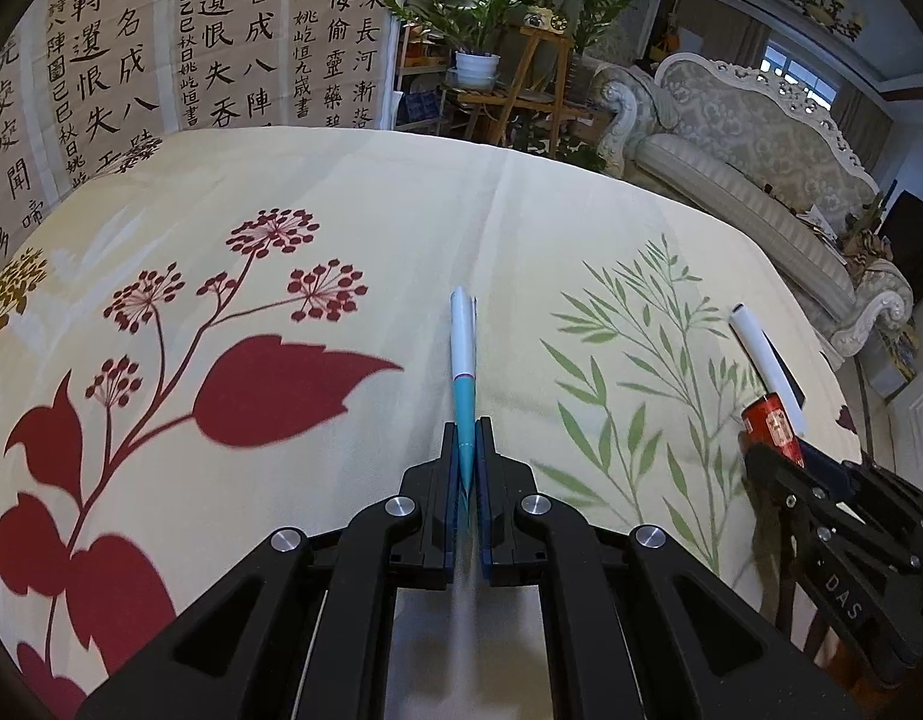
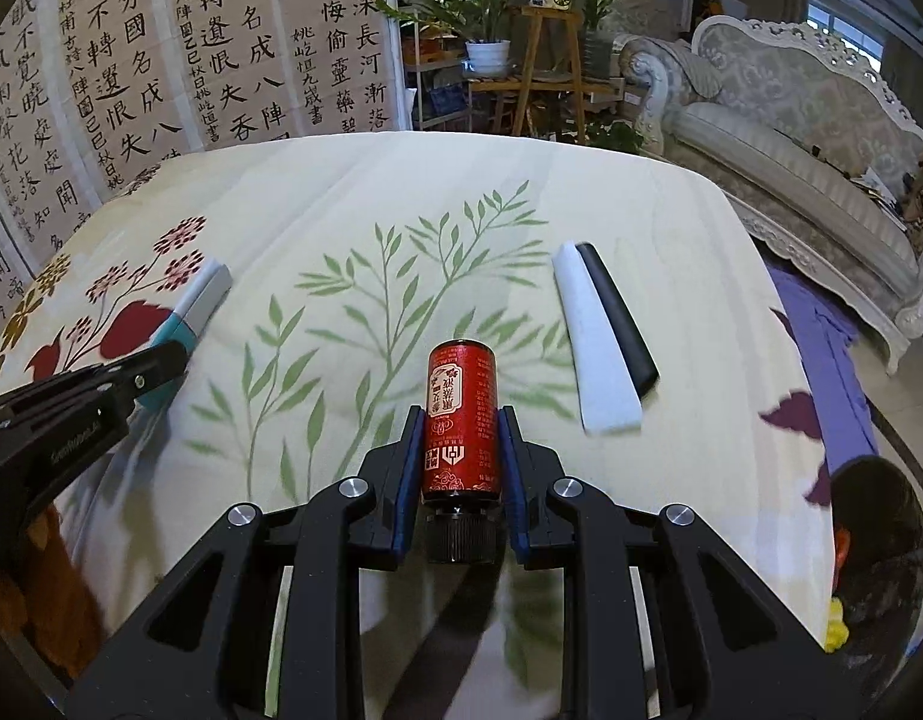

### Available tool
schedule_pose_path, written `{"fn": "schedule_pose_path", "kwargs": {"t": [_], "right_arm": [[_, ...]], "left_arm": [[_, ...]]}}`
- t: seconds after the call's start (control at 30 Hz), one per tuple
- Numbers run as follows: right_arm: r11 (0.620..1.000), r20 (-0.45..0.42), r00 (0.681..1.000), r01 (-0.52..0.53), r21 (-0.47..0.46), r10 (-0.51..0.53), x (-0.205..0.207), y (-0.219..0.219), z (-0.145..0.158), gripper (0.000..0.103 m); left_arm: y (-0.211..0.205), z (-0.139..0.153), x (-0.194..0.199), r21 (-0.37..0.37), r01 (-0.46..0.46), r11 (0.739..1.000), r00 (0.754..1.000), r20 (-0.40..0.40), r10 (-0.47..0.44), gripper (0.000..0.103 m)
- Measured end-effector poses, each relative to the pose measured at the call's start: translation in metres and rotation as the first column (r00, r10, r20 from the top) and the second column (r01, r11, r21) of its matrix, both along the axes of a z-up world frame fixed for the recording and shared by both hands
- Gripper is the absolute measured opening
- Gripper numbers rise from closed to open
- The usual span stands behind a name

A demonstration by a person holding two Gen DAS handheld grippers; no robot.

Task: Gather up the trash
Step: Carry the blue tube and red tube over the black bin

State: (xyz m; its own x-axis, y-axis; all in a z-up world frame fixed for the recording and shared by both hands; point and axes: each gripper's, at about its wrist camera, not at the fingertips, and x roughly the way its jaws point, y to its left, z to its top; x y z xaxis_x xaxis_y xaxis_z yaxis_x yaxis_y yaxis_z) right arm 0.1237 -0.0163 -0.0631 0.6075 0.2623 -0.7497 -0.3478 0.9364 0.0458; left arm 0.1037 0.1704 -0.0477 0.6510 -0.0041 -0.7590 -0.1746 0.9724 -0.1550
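My left gripper [image 1: 468, 438] is shut on a flat teal and white wrapper [image 1: 463, 354], held edge-on above the floral tablecloth [image 1: 341, 192]. The same wrapper shows at the left of the right wrist view [image 2: 194, 306], in the left gripper [image 2: 161, 363]. My right gripper [image 2: 458, 420] is shut on a small red bottle [image 2: 461, 414] with a black cap, held above the cloth. The bottle also shows in the left wrist view [image 1: 772, 426], in the right gripper [image 1: 761, 450]. A white flat packet [image 2: 596, 348] lies on the cloth beside a black strip [image 2: 620, 318].
The table's far edge faces a calligraphy screen [image 2: 161, 60], a plant stand [image 2: 545, 66] and an ornate sofa [image 2: 791, 120]. A purple cloth [image 2: 821, 336] lies past the table's right edge. A dark object [image 2: 881, 516] sits low at the right.
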Motion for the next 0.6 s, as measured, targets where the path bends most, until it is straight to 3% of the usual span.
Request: {"fn": "schedule_pose_path", "kwargs": {"t": [0.33,0.6], "right_arm": [[0.999,0.027,0.999,0.029,0.025,-0.030,-0.029,-0.029,0.007,0.023],[0.995,0.040,0.995,0.090,0.044,-0.091,-0.045,-0.064,0.011,0.023]], "left_arm": [[-0.027,0.008,-0.026,0.022,0.034,0.999,0.999,0.011,-0.034,0.006],[-0.068,0.016,-0.037,0.033,0.117,0.993,0.993,0.022,-0.118,0.006]]}}
